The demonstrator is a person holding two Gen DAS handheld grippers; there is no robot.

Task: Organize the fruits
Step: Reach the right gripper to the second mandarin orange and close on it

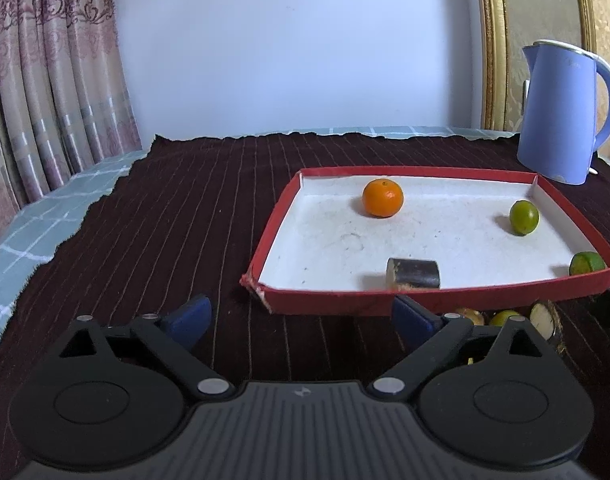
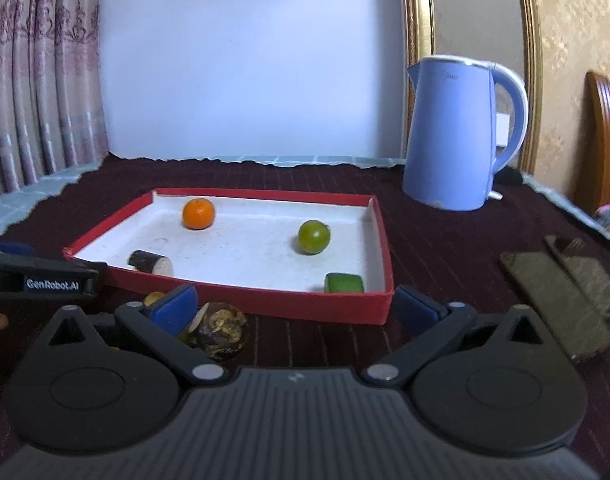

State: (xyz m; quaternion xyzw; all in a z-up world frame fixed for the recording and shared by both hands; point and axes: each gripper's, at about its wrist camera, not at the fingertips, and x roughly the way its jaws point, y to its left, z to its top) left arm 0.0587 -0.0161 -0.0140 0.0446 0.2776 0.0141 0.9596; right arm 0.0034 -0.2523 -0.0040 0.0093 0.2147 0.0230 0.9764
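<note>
A red tray point(image 1: 329, 300) point(image 2: 265, 303) with a white floor holds an orange point(image 1: 383, 197) point(image 2: 199, 213), a green lime point(image 1: 524, 217) point(image 2: 313, 237), a cut green piece point(image 1: 587, 263) point(image 2: 344, 283) and a dark sugarcane stub point(image 1: 413, 273) point(image 2: 151, 262). My left gripper point(image 1: 305, 318) is open and empty just before the tray's near wall. My right gripper point(image 2: 295, 306) is open and empty; a brown rough fruit point(image 2: 221, 330) lies on the cloth by its left finger. More fruit pieces point(image 1: 505, 317) lie outside the tray.
A blue electric kettle point(image 1: 561, 114) point(image 2: 459, 132) stands behind the tray at the right. A dark phone point(image 2: 557, 300) lies on the cloth at the right. The left gripper's body point(image 2: 41, 276) shows at the left of the right wrist view. Curtains hang at the left.
</note>
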